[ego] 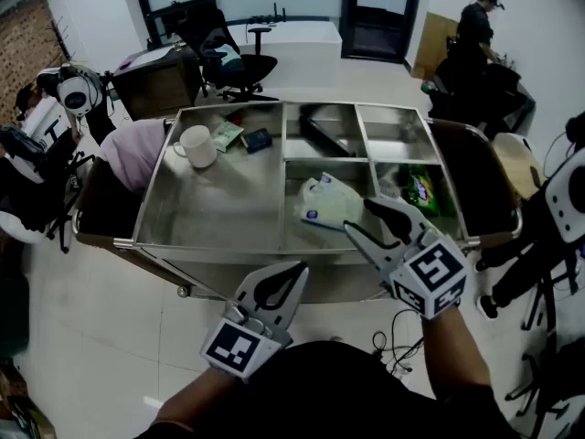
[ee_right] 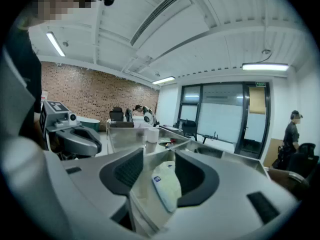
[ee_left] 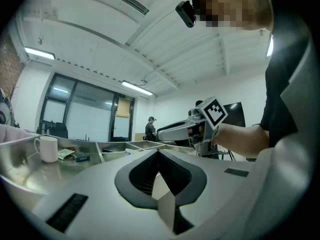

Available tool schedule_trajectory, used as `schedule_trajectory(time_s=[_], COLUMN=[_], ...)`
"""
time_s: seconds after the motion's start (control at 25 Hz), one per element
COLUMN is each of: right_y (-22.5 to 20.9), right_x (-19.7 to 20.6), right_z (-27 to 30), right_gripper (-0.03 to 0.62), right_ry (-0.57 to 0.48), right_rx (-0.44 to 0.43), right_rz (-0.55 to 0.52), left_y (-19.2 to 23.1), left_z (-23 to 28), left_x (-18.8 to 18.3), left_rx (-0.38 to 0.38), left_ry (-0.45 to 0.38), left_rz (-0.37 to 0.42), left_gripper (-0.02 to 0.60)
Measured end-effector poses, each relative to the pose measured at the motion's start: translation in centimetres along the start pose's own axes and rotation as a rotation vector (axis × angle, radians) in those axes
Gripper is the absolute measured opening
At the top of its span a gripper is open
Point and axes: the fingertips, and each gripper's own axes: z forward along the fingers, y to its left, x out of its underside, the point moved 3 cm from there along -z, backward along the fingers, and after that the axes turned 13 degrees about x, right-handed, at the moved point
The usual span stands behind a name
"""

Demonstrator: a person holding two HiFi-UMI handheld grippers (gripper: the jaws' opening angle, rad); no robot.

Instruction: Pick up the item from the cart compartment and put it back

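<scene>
A pale, white-green packet (ego: 325, 203) lies in the front middle compartment of the steel cart (ego: 216, 247). My right gripper (ego: 358, 216) reaches over the cart's front rim from the right, tilted slightly down. Its jaws stand open, with their tips at the packet's near right edge. In the right gripper view the packet (ee_right: 165, 185) shows in the gap between the pads (ee_right: 125, 170), and neither pad presses on it. My left gripper (ego: 300, 269) hangs outside the cart, below the front rim, pointing level. Its jaws (ee_left: 159, 153) are shut on nothing.
The large left compartment holds a white mug (ego: 196, 145), a green packet (ego: 226, 134) and a small dark item (ego: 257, 140). A black object (ego: 322, 133) lies in the back middle bin and a green bag (ego: 422, 190) front right. Office chairs, equipment stands and a person (ego: 475, 26) surround the cart.
</scene>
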Motion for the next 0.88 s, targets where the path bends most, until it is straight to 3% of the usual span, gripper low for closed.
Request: schedule_trajectory(time_s=[0.2,0.52,0.68,0.88], right_y=[-1.9,-2.9,-2.3,-1.6], right_x=[1.0,4.0,5.7,7.7], right_z=[4.2,11.6,13.6,15.2], right_gripper=[0.284,0.287,0.303,0.314], right_ry=[0.099,0.318,0.412,0.499], right_rx=[-0.02,-0.12,-0.134,-0.175], right_rz=[-0.085,-0.207,-0.306,-0.343], left_y=[0.4,0.6,0.4,0.3], left_z=[0.2,0.1,-0.2,-0.4], left_x=[0.0,-0.3,-0.1,0.1], left_rx=[-0.008,-0.03,-0.031,-0.028], left_ry=[-0.01,-0.007,0.017,0.014], left_rz=[-0.024,-0.003,0.026,0.015], left_gripper=[0.0,0.0,0.0,0.0])
